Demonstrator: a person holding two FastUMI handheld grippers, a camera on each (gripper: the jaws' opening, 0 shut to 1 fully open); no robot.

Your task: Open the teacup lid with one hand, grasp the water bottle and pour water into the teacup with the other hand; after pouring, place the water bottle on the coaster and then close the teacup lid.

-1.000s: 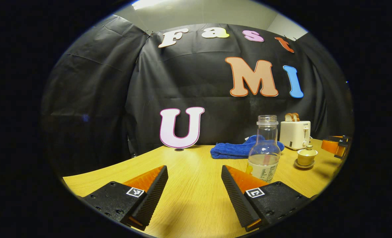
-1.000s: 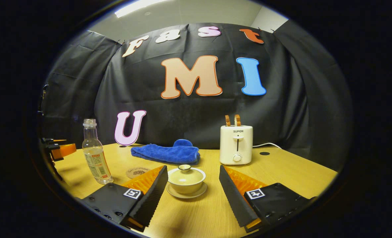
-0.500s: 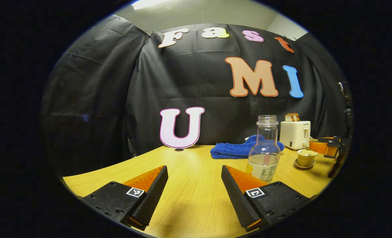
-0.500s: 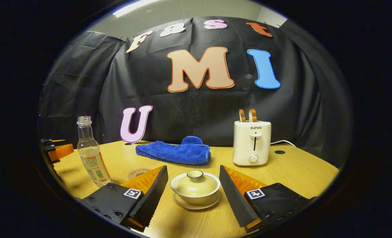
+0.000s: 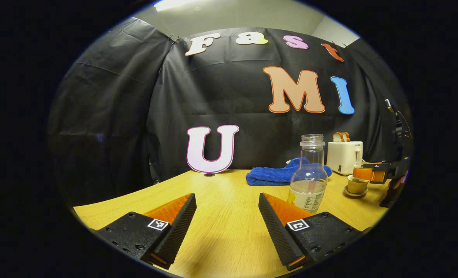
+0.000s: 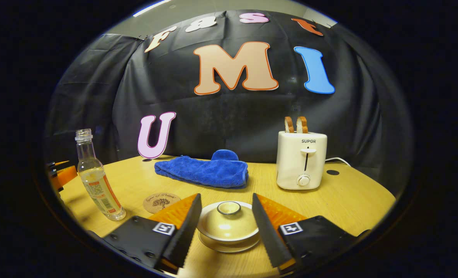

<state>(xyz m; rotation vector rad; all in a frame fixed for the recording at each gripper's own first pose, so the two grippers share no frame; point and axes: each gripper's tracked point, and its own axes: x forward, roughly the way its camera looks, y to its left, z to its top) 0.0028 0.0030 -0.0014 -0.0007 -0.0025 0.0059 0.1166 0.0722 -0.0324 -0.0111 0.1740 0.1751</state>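
**Right tongs close in around the teacup lid**

Since a second ago the right tongs (image 6: 224, 227) have advanced and narrowed, so the teacup (image 6: 228, 227) now sits between their fingers, where before it stood ahead of them. The lid (image 6: 229, 220) is still seated, its knob just above the fingertip line. The fingers flank the lid with slim gaps on both sides; I judge they are not yet pressing, though the fisheye curve makes that hard to confirm. The cup rests on its saucer (image 6: 229, 245) on the worktop (image 6: 348, 200).

The left tongs (image 5: 225, 220) have not moved: spread wide, holding nothing, low over the worktop, with the bottle (image 5: 309, 179) just beyond the right-hand finger, upright, uncapped and part full. The coaster (image 6: 160, 202) lies bare between bottle and cup. A blue towel (image 6: 204, 172) and a toaster (image 6: 301, 160) stand farther back.

The risk lies in where the fingers close. Squeezing the lid's sloped rim rather than its knob could make it slip free, or drag cup and saucer along and tip them. A sideways bump would likewise shift the cup.
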